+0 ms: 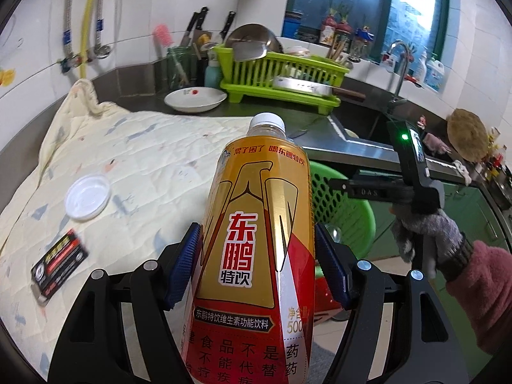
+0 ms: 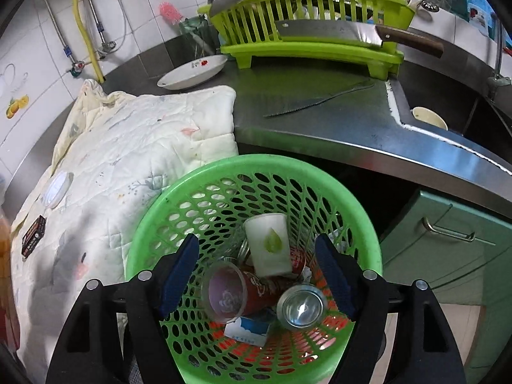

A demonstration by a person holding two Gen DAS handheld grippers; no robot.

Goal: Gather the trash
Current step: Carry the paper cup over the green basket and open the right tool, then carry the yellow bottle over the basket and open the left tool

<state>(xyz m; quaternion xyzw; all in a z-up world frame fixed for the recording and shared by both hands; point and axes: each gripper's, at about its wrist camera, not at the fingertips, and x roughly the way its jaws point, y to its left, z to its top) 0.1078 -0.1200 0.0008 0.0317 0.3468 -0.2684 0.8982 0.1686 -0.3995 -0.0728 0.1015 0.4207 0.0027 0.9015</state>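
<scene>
My left gripper (image 1: 257, 264) is shut on a gold and red drink bottle (image 1: 256, 240) with a white cap, held upright above the quilted cloth (image 1: 134, 160). The green perforated trash basket (image 2: 153, 214) stands below the counter edge; in the left wrist view it shows behind the bottle (image 1: 345, 204). It holds a white paper cup (image 2: 268, 243), a clear plastic cup (image 2: 224, 291), a metal can (image 2: 300, 307) and a small carton. My right gripper (image 2: 256, 272) is open and empty, right above the basket. On the cloth lie a white plastic lid (image 1: 87, 196) and a black and red packet (image 1: 59, 264).
A steel counter (image 2: 320, 115) carries a white plate (image 2: 192, 72), a green dish rack (image 2: 307, 25) with a cleaver, and a long serrated knife (image 2: 316, 99). A sink (image 2: 448, 108) with a bowl is at the right. Green cabinet doors (image 2: 448, 246) stand below.
</scene>
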